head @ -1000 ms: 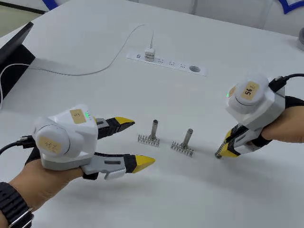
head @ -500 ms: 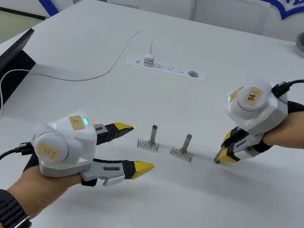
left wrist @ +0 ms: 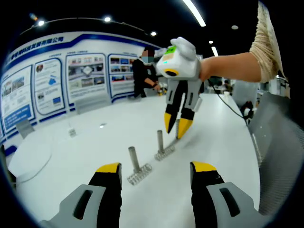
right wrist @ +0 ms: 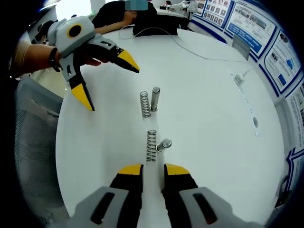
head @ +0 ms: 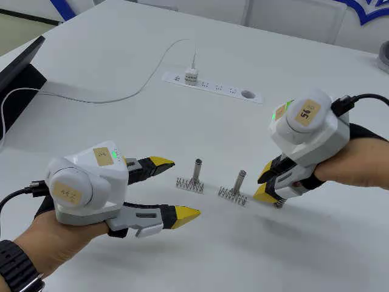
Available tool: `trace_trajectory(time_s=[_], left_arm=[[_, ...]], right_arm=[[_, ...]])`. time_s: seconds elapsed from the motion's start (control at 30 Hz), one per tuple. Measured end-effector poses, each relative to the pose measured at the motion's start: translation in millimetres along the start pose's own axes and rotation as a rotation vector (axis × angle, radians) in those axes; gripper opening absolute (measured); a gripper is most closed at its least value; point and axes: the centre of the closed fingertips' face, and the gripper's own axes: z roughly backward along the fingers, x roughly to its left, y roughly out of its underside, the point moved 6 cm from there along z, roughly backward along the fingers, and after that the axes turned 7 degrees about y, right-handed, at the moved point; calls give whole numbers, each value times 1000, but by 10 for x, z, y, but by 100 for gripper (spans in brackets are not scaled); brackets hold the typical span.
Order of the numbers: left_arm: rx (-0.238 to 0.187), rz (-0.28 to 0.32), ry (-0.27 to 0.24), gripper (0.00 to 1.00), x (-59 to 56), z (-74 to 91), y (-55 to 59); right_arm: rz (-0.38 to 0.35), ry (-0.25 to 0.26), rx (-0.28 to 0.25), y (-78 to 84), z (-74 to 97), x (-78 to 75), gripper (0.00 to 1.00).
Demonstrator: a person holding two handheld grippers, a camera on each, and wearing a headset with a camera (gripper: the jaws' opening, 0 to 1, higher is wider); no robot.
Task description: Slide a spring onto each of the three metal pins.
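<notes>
My left gripper [head: 173, 187] hangs released, its yellow-tipped jaws spread wide, low over the white tabletop [head: 121, 67] to the left of the parts. My right gripper [head: 265, 185] is clenched on a small coiled steel spring [head: 279, 203] (its lower end pokes out beneath the jaws, near the table), just right of the right-hand grey metal pin [head: 240, 180]. That pin and the left-hand grey metal pin [head: 197, 168] stand upright. A loose coiled spring [head: 233, 194] lies at the first pin's foot, and a second loose coiled spring [head: 189, 182] at the other's.
</notes>
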Motion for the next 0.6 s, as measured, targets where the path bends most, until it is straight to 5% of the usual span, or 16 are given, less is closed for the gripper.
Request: trace_trajectory(time_s=[0.6], left_arm=[[-5, 4, -3, 58, 14, -2, 5]], right_arm=[[-17, -34, 10, 20, -277, 15, 14]])
